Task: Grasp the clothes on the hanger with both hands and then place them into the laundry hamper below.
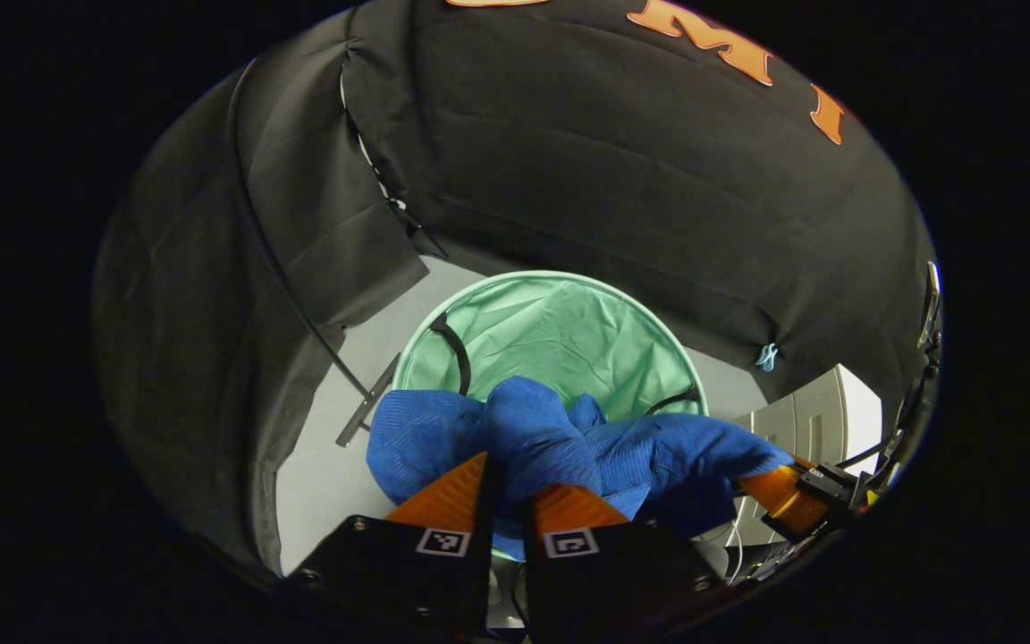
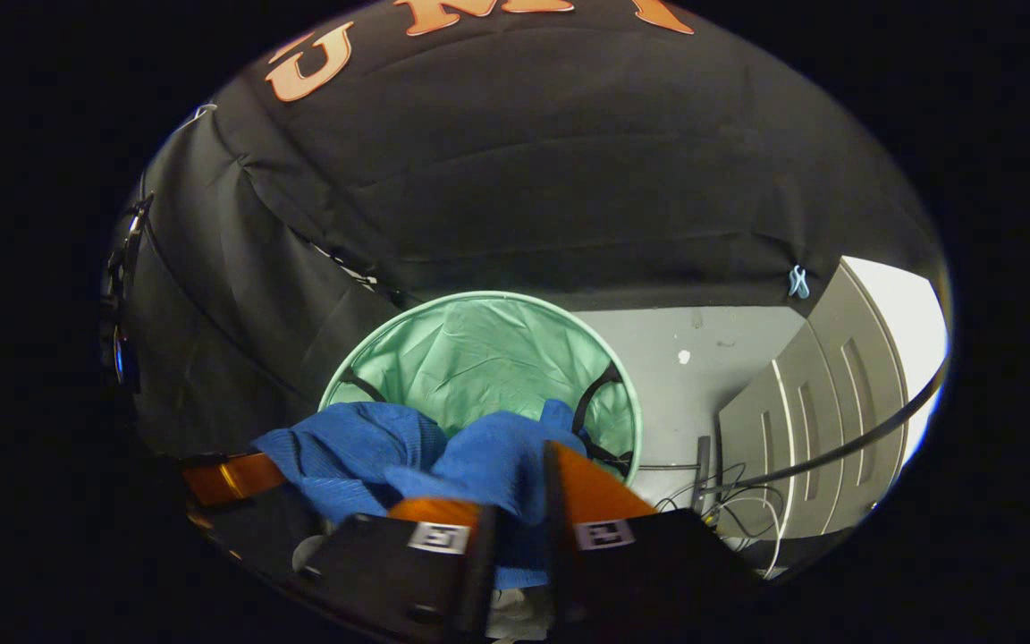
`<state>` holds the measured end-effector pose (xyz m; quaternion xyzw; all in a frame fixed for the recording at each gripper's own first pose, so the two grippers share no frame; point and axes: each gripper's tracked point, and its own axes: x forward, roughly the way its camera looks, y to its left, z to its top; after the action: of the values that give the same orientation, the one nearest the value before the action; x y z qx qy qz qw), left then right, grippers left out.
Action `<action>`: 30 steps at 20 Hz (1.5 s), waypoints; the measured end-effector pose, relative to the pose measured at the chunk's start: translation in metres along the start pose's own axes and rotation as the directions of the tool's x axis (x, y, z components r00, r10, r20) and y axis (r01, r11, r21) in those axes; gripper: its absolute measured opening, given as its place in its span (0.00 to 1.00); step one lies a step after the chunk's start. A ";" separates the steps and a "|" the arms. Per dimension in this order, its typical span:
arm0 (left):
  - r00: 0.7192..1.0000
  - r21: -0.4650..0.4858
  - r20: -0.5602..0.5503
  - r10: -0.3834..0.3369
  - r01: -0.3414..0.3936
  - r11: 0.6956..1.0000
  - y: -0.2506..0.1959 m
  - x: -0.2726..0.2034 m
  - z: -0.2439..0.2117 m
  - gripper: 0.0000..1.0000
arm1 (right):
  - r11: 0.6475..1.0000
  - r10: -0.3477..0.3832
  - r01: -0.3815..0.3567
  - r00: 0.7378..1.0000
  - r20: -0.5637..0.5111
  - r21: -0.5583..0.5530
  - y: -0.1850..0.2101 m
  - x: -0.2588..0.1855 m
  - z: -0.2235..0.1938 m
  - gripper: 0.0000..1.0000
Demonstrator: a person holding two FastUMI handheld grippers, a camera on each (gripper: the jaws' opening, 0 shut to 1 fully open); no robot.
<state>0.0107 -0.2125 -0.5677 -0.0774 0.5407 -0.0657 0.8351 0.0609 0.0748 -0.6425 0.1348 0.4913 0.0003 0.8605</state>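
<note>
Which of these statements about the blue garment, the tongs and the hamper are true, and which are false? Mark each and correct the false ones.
1. The left tongs are clamped on the blue garment. True.
2. The garment is red. False: it is blue.
3. The mint-green laundry hamper sits open below the garment. True.
4. The right tongs hang open and hold nothing. False: blue cloth is pinched between their fingers.
5. The hamper is already full of clothes. False: in both views its green lining shows bare, and the garment is held over its near rim.
</note>
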 end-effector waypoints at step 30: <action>0.767 0.098 0.641 -0.029 -0.045 0.994 -0.011 -0.267 0.133 0.96 | 0.999 0.002 0.029 0.807 0.590 -0.043 0.040 -0.288 0.154 0.98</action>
<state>0.0234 -0.1642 -0.2732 -0.0477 0.2189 -0.0608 0.9727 0.0476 0.0397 -0.3159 0.1032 0.2007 -0.0354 0.9736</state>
